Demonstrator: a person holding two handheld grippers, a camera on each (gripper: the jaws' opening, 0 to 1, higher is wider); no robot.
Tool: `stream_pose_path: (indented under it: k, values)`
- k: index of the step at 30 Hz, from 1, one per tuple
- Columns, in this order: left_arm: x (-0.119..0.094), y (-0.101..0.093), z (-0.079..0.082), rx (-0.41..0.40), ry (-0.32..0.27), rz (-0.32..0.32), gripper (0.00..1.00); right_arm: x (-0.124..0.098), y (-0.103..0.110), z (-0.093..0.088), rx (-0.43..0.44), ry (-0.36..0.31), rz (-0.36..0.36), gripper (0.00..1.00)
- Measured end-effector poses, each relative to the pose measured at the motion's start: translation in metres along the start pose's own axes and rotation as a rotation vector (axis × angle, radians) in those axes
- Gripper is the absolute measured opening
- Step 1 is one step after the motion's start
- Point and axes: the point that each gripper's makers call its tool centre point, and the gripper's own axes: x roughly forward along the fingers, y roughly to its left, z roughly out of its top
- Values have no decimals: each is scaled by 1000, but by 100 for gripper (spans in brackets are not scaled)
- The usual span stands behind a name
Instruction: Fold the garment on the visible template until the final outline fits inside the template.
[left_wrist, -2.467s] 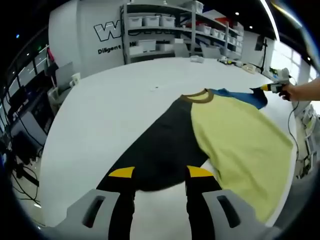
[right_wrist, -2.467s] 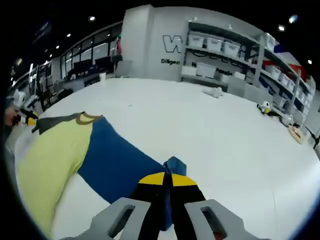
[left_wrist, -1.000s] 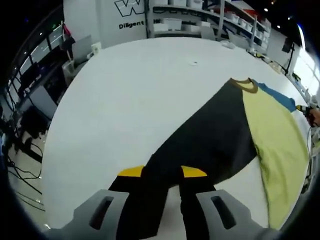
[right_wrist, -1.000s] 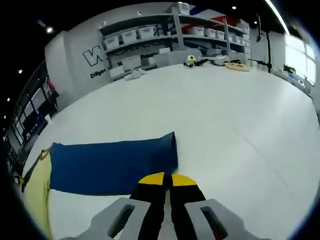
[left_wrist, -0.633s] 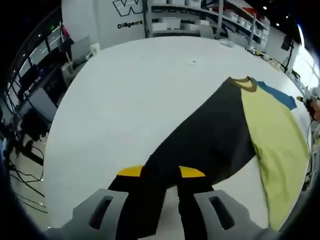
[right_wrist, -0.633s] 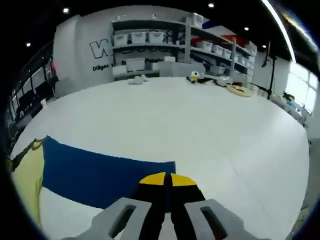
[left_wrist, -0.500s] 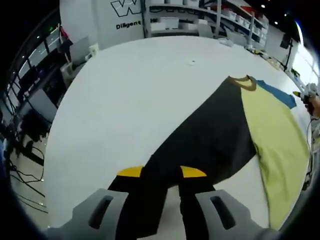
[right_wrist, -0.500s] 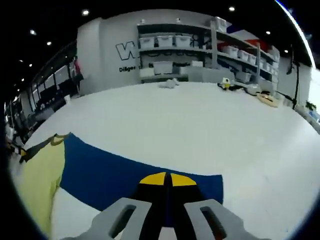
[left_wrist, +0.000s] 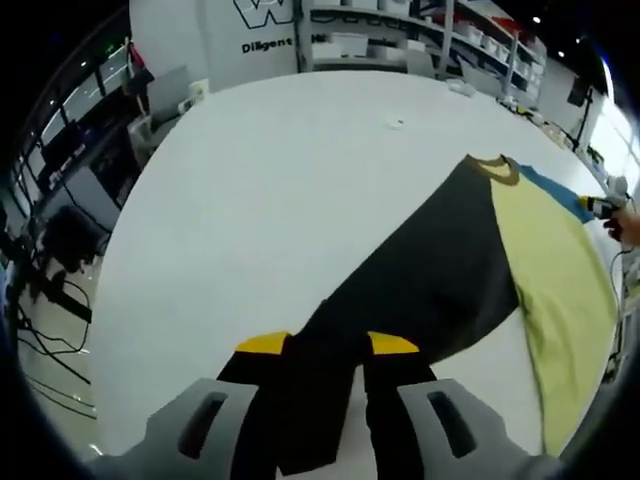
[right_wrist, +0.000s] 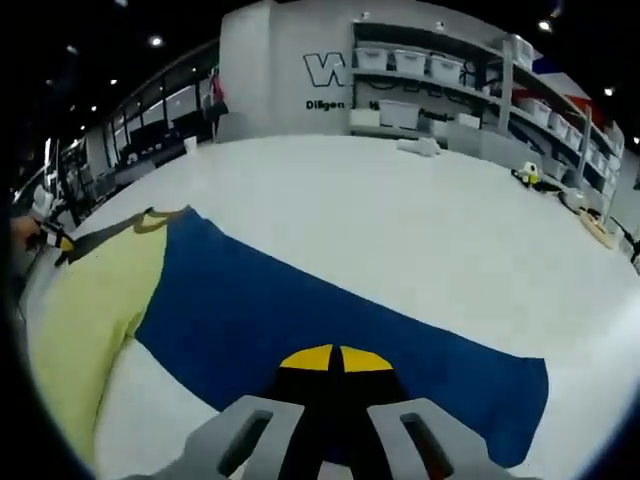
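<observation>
Bright, even overhead ceiling light; soft shadows, heavy fisheye warping, slightly blurred edges.

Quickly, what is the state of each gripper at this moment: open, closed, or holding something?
Left gripper: closed on the black sleeve of the garment.
Right gripper: closed on the blue sleeve.

The garment (left_wrist: 470, 270) lies spread flat on the white table (left_wrist: 260, 200) — a colour-block shirt with a black sleeve and side, a pale yellow middle and a brown collar (left_wrist: 495, 168). Its blue sleeve (right_wrist: 330, 320) stretches out flat across the table — long, smooth, with a straight cuff edge
</observation>
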Motion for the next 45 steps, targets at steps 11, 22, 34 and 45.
stream_pose_path:
  k: [11, 22, 34, 45]
  values:
    - [-25, 36, -2, -97, -60, 52, 30, 2, -13, -1, -21, 26, -19, 0]
    - [-54, 25, -33, -135, -57, -14, 33, 2, -12, 0, -13, 30, -15, 0]
    - [-34, 0, -56, 144, 52, -33, 24, 1, -10, 1, -19, 36, -14, 0]
    - [-60, -13, -36, 30, 72, -170, 1, 0, -9, 2, -5, 26, -10, 0]
